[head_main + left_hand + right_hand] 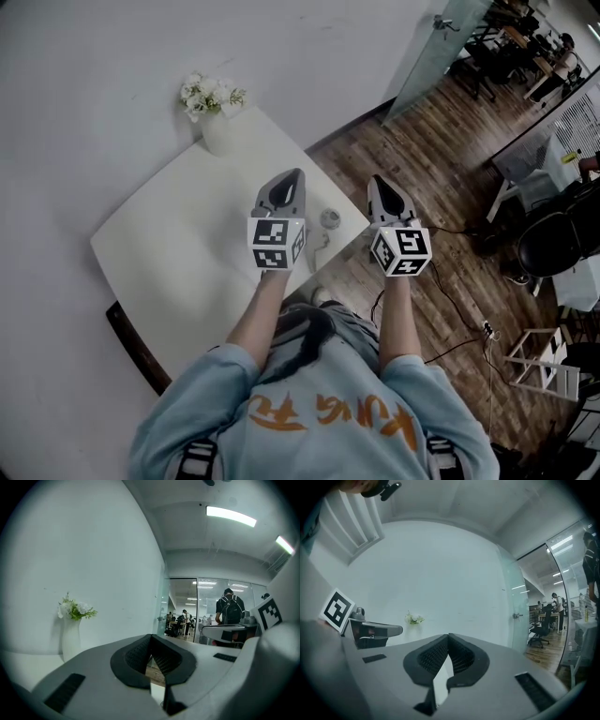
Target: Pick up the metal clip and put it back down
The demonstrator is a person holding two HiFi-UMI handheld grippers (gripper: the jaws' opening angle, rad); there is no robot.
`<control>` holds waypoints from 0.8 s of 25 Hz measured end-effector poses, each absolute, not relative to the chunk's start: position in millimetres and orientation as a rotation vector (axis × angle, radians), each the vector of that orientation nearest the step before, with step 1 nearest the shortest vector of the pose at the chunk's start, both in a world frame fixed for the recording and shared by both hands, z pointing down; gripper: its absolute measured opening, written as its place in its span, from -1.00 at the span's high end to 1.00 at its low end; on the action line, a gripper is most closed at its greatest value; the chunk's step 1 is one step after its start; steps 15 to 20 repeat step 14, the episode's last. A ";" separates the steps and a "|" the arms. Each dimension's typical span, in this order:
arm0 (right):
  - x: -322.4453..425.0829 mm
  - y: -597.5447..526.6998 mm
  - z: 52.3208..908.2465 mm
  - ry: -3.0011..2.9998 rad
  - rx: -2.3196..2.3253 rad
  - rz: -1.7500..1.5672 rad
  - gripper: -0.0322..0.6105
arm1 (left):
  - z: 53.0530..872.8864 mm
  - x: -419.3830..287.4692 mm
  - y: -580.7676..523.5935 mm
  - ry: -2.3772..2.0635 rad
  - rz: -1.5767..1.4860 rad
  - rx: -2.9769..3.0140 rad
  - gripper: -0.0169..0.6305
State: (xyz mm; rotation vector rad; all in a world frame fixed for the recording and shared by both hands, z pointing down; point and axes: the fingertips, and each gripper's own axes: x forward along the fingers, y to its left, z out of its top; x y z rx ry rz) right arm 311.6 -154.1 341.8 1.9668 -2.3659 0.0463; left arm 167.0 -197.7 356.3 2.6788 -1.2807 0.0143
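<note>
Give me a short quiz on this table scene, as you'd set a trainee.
1. True or false: the vase of flowers stands at the far corner of the table.
2. What do the left tool and right tool hold? A the clip, B the vase, C nothing.
3. Fill in: in the head view, the metal clip lies ___ the two tools.
Key: 1 true; 2 C; 3 between.

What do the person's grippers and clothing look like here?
Both the left gripper and right gripper are grey shells with black ribbed pads, each carrying a cube of black-and-white square markers. The person wears a light blue top with orange print.
</note>
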 end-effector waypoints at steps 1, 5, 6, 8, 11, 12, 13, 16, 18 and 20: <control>314.2 -154.7 342.4 -2.366 1.966 0.047 0.86 | 355.3 168.6 -199.3 -1.288 0.012 2.676 0.87; 320.8 -156.0 341.4 -2.370 1.964 0.051 0.86 | 351.1 171.9 -204.6 -1.313 0.009 2.667 0.87; 323.1 -155.9 341.5 -2.372 1.969 0.056 0.86 | 351.3 173.8 -205.7 -1.315 0.012 2.667 0.87; 328.7 -156.5 342.4 -2.376 1.983 0.068 0.86 | 351.5 179.4 -208.2 -1.312 0.019 2.674 0.87; 335.8 -159.2 346.1 -2.381 1.986 0.082 0.86 | 351.4 188.4 -211.5 -1.308 0.021 2.683 0.87; 338.3 -160.0 348.0 -2.380 1.983 0.087 0.86 | 352.0 191.1 -212.2 -1.309 0.023 2.682 0.87; 340.8 -160.8 350.0 -2.379 1.980 0.093 0.86 | 352.8 193.6 -212.8 -1.309 0.025 2.681 0.87; 343.3 -161.5 351.9 -2.379 1.977 0.099 0.86 | 353.7 196.0 -213.3 -1.310 0.027 2.679 0.87; 343.3 -161.5 351.9 -2.379 1.977 0.099 0.86 | 353.7 196.0 -213.3 -1.310 0.027 2.679 0.87; 343.3 -161.5 351.9 -2.379 1.977 0.099 0.86 | 353.7 196.0 -213.3 -1.310 0.027 2.679 0.87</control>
